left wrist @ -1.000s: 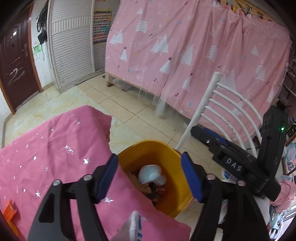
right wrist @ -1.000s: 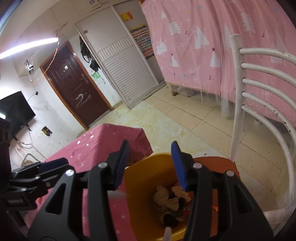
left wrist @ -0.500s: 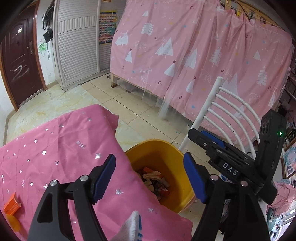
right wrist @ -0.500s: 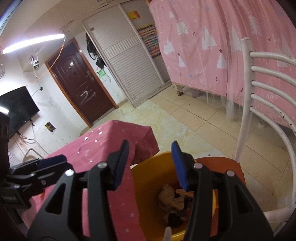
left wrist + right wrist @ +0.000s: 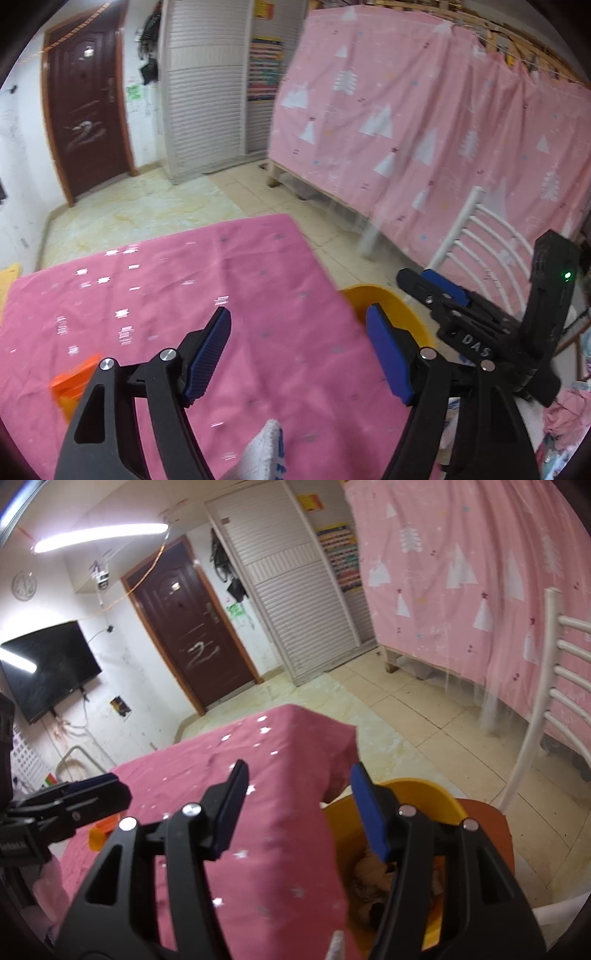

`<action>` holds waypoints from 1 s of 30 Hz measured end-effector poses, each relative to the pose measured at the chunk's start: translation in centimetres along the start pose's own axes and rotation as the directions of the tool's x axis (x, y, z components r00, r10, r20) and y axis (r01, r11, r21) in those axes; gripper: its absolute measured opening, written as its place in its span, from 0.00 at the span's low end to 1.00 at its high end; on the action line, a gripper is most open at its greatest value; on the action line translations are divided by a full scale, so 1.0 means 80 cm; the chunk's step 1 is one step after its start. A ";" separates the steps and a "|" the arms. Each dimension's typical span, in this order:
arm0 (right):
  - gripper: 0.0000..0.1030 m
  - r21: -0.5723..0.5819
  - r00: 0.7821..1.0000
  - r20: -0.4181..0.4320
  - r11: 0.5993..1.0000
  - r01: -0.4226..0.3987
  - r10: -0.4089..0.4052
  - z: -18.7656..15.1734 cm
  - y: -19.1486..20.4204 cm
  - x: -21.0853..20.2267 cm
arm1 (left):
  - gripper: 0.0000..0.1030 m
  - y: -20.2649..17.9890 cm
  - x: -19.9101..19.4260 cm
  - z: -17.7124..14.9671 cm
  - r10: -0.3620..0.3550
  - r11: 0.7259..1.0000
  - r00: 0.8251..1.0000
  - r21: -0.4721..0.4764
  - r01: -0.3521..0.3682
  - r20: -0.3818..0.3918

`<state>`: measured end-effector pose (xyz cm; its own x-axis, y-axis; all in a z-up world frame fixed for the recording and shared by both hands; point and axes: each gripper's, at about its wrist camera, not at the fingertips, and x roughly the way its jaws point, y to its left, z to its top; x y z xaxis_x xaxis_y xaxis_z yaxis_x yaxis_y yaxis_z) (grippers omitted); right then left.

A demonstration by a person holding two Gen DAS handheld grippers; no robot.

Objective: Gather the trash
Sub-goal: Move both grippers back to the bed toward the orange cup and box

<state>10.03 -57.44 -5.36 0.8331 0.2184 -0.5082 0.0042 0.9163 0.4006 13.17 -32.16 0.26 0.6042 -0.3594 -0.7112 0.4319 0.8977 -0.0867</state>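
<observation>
Both claws hang wide apart and carry nothing. From where I stand, the left gripper [image 5: 299,354] hovers above the pink star-print tablecloth [image 5: 177,295], its blue pads [image 5: 208,354] spread with only cloth between them. An orange scrap [image 5: 72,384] lies on the cloth just beside its left finger, not touched. The right gripper [image 5: 299,812] is spread the same way, straddling the table's edge: one pad over the cloth, the other over the yellow bin [image 5: 417,794]. Crumpled brownish trash [image 5: 373,871] sits down inside that bin, which stands on an orange seat [image 5: 491,819] pushed against the table's corner. A white slatted chair back [image 5: 554,701] rises behind it.

Beyond, pale floor tiles [image 5: 417,709] run to a pink curtain [image 5: 461,572] printed with white trees. A white louvered wardrobe [image 5: 291,590] stands beside a dark brown door [image 5: 192,627], and a black television [image 5: 48,668] hangs on the wall at the left. The left wrist view is blurred.
</observation>
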 end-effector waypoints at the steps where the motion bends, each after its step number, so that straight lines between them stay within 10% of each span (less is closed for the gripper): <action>1: 0.54 -0.007 1.000 -0.004 1.000 -0.006 0.006 -0.001 0.007 0.002 | 0.66 0.011 -0.007 -0.004 0.027 1.000 1.000 -0.002 -0.027 0.006; 30: 0.60 -0.233 0.977 -0.169 0.958 -0.165 0.127 -0.034 0.199 0.071 | 0.67 0.248 -0.061 -0.103 0.251 0.922 0.964 -0.280 -0.267 -0.089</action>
<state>13.33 -40.74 -3.93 0.7214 0.3866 -0.5746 -0.2624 0.9204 0.2898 13.29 -10.52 -3.71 0.6310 -0.0978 -0.7696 0.0500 0.9951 -0.0855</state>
